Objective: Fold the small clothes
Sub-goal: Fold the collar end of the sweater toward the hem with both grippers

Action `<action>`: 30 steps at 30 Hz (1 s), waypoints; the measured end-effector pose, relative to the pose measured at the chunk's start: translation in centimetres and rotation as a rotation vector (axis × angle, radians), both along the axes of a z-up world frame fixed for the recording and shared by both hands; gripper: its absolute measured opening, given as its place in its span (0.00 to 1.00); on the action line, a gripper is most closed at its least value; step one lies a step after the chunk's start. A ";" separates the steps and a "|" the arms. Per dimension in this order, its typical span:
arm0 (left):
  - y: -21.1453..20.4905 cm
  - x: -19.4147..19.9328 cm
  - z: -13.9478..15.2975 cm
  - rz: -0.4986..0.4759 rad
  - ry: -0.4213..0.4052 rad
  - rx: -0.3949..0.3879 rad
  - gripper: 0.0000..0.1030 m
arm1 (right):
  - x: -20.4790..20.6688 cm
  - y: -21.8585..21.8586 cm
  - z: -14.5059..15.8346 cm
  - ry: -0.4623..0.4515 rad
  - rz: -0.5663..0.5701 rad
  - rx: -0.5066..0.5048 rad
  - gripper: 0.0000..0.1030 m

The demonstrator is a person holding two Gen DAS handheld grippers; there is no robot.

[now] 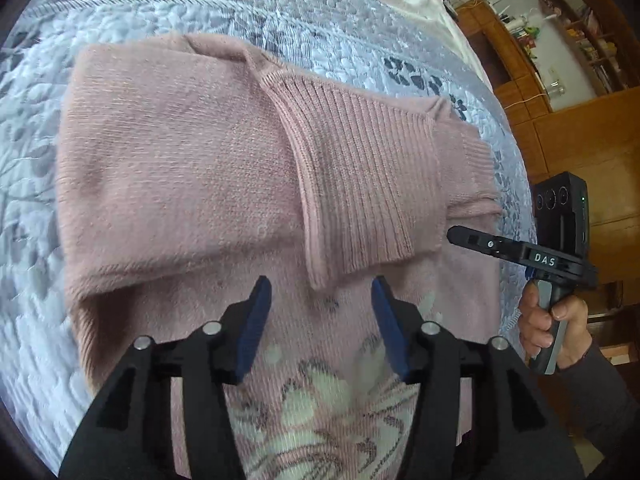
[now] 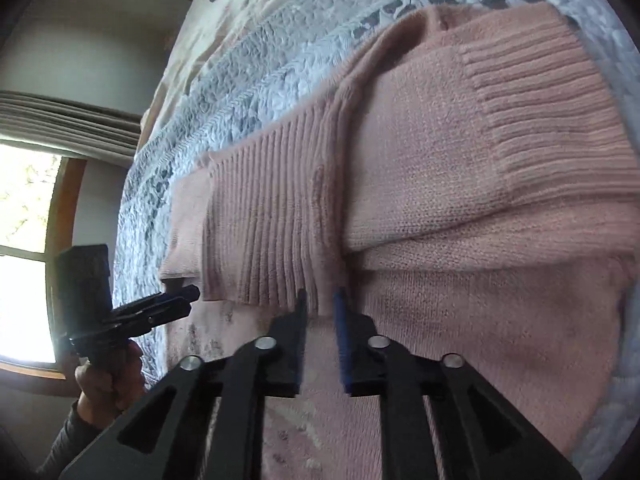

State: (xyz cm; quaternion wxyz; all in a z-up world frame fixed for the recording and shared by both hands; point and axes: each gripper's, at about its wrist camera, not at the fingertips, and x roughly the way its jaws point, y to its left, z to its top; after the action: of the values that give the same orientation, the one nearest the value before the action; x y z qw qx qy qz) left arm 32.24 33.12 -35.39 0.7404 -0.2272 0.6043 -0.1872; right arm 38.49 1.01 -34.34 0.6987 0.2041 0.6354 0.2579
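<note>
Covering most of both views, a grey-blue quilted bedspread (image 1: 168,4) with a dark leaf pattern lies under a pink knitted sweater (image 1: 180,168), which rests flat on it with both sleeves folded across the body. Left wrist view: the ribbed cuff (image 1: 356,168) of one sleeve lies diagonally over the other sleeve, and a white and grey flower pattern (image 1: 316,412) shows on the sweater's body nearest the camera. Only this view shows wooden shelves (image 1: 580,40) beyond the bed's edge. Right wrist view: the same ribbed cuff (image 2: 264,216) runs down toward the camera, a second ribbed cuff (image 2: 532,92) lies at the upper right, and a window (image 2: 24,240) with a curtain above it appears at the left, seen nowhere in the other view.

Left gripper (image 1: 322,312): jaws spread wide, blue pads (image 1: 256,320) apart above the sweater just below the cuff's end, holding nothing. Right gripper (image 2: 320,312): jaws narrowed to a small gap at the lower edge of the cuff; whether any cloth lies between them cannot be told. Each view shows the opposite gripper at its margin, gripped by a hand (image 1: 556,320) in a dark sleeve.
</note>
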 end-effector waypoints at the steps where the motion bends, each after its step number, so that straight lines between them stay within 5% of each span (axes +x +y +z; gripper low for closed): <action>1: 0.8 -1.3 0.9 0.015 -0.008 -0.019 0.57 | -0.6 -0.9 1.0 -0.004 -0.007 0.018 0.31; 6: 5.2 -10.6 4.3 0.103 -0.008 -0.019 0.68 | -7.6 -7.1 3.9 0.064 -0.006 0.030 0.55; 14: 9.4 -24.3 0.6 0.178 0.167 -0.024 0.72 | -21.7 -17.7 0.7 0.230 -0.084 -0.051 0.60; 19: 7.8 -27.2 -2.2 0.143 0.236 -0.084 0.72 | -25.2 -18.6 -1.7 0.325 -0.121 0.028 0.59; 24: 6.8 -28.4 -2.9 0.126 0.273 -0.178 0.72 | -27.1 -16.6 -3.2 0.344 -0.097 0.019 0.59; 30: 4.6 -29.0 -4.1 0.112 0.297 -0.201 0.72 | -28.7 -15.8 -4.3 0.370 -0.109 0.073 0.59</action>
State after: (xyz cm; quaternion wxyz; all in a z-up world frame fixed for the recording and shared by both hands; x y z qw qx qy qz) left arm 3.25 37.77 -39.44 0.6260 -0.3582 0.6716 -0.1697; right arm 9.74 -14.82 -38.65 0.5752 0.3075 0.7310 0.2005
